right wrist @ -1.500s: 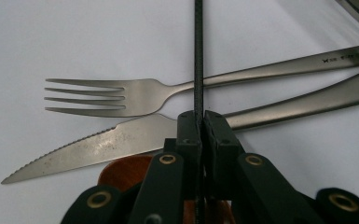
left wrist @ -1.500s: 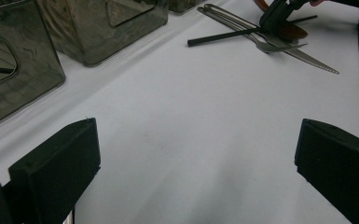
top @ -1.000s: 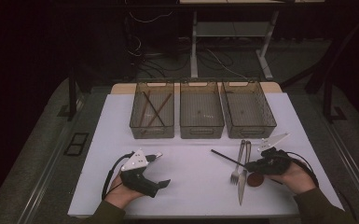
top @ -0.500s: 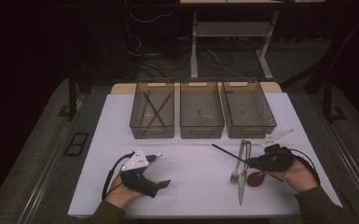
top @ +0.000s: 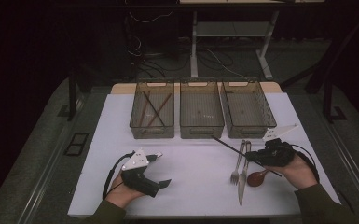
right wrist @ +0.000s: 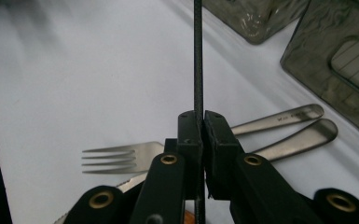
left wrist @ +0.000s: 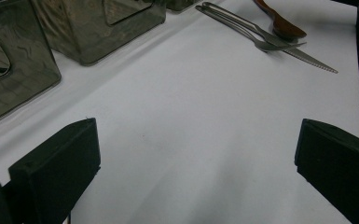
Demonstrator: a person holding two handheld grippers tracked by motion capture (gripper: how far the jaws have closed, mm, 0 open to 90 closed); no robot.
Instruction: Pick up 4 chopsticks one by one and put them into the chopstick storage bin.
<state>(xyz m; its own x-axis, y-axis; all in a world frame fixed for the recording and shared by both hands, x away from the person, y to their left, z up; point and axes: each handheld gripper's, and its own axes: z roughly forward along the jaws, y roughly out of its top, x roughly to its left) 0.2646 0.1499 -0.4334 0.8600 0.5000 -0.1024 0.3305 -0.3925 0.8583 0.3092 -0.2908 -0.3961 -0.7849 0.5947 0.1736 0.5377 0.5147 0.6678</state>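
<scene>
On the white worktop (top: 191, 186), the right claw (right wrist: 198, 126) pinches a thin black chopstick (top: 228, 145) just above the fork (top: 237, 164), near the rightmost bin (top: 247, 112). The left claw (left wrist: 191, 154) gapes wide, holding nothing. The claw half hides a brown spoon (top: 256, 178).

Legible text: none. One cutlery handle (right wrist: 286, 116) in the right gripper view carries a small stamped mark, too fine and blurred to read. Bins, counter and remaining utensils show no labels, numbers, brands or signs.
</scene>
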